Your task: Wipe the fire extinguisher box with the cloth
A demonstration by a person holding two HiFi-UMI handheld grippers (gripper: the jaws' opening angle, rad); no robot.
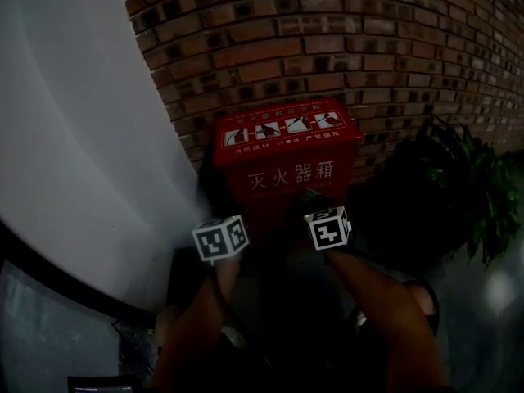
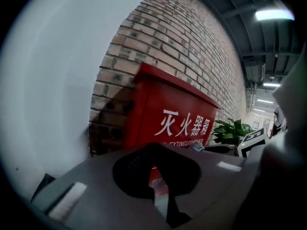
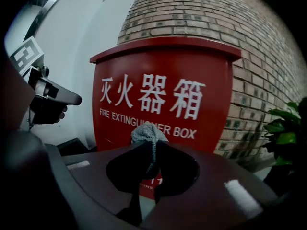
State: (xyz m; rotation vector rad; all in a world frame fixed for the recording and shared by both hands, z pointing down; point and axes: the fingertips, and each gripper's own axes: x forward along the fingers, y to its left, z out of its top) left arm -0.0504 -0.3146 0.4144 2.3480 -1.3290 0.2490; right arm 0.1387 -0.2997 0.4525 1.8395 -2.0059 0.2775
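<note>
Right fingers (image 3: pixel 176 169): the right gripper (image 3: pixel 152 151) is clamping a grey knitted cloth (image 3: pixel 147 134), with a bunch poking out past the tips.
Left fingers (image 2: pixel 128 170): the left gripper (image 2: pixel 154 150) is holding nothing, its tips meeting.
Box: the red fire extinguisher box (image 1: pixel 286 166) is standing at 12 o'clock from both grippers, close ahead. Whether the cloth is touching it cannot be told.
Count: two grippers, one cloth, one box, one potted plant (image 1: pixel 481 191).
Room: a brick wall (image 1: pixel 368 39) is rising behind the box, a white wall (image 1: pixel 74 137) is curving away at 9 o'clock and the plant is sitting at 3 o'clock.
Surface: the dim floor (image 1: pixel 495 301) is catching one light spot.
</note>
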